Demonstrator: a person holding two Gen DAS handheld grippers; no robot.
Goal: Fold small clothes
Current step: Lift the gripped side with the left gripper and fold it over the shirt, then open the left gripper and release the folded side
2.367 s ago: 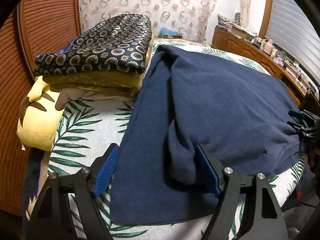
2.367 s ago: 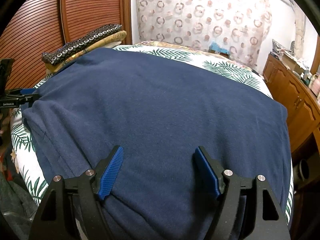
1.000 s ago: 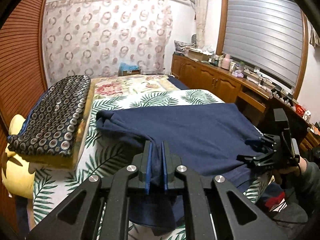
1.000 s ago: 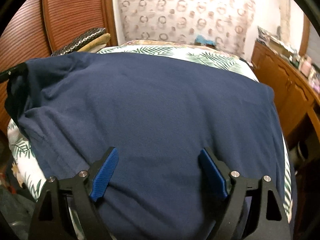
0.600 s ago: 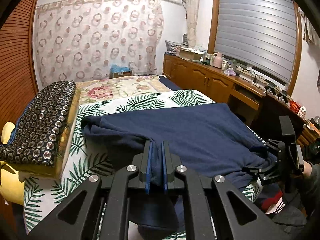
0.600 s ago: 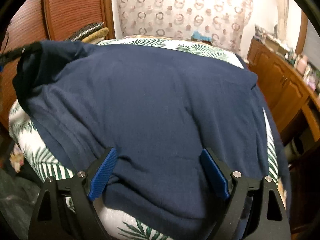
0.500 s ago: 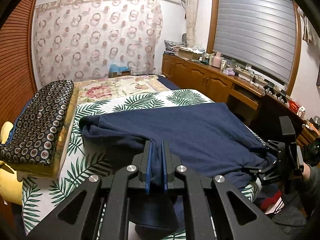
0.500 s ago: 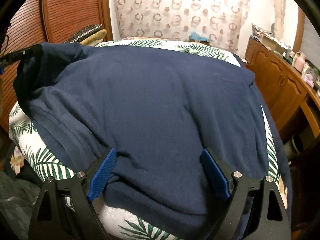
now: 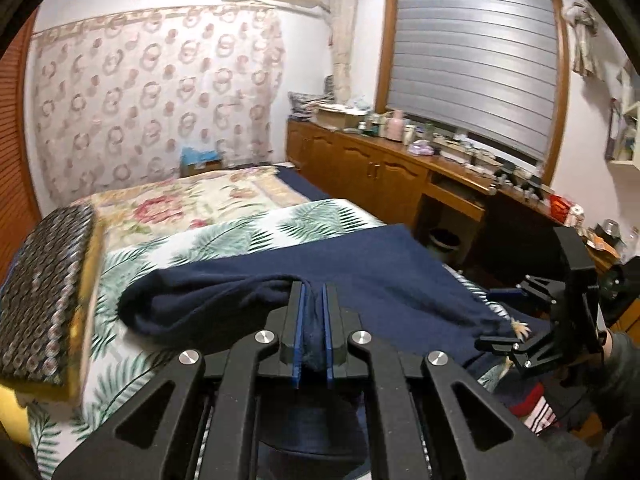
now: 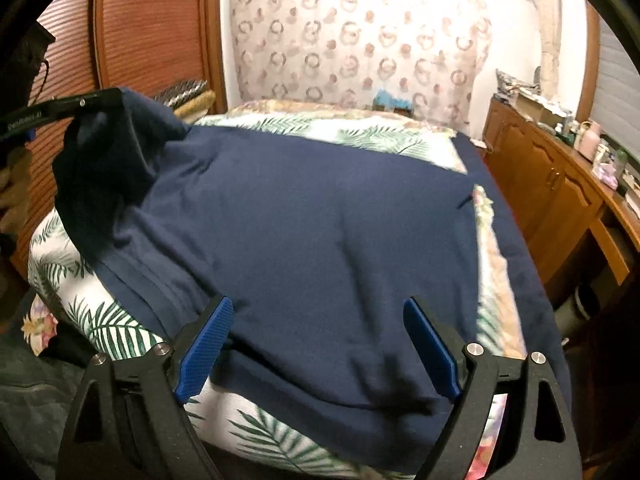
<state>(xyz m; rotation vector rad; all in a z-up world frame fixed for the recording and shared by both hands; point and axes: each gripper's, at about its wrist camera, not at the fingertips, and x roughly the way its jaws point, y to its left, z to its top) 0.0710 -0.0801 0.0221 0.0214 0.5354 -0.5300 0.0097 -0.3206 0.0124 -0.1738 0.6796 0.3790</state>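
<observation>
A navy blue garment point(image 10: 312, 216) lies spread over the bed point(image 9: 240, 236), which has a palm-leaf cover. My left gripper point(image 9: 313, 320) is shut on a bunched fold at the garment's left edge. In the right wrist view that corner hangs raised from the left gripper point(image 10: 80, 104) at the upper left. My right gripper point(image 10: 318, 312) stands wide open over the garment's near right part; the cloth lies under and between its blue pads point(image 10: 208, 336) without being pinched. In the left wrist view the right gripper point(image 9: 500, 318) is at the garment's far right edge.
A folded stack of ring-patterned cloth point(image 9: 44, 292) rests on the bed's left side, with a yellow plush point(image 9: 12, 412) below it. Wooden cabinets point(image 9: 380, 176) loaded with small items run along the right wall. A ribbed wooden door point(image 10: 152, 32) stands on the left.
My left gripper, open over the garment at first, has shut on its fold and lifted it. Both grippers drew back and up, and the garment slid toward the bed's near edge.
</observation>
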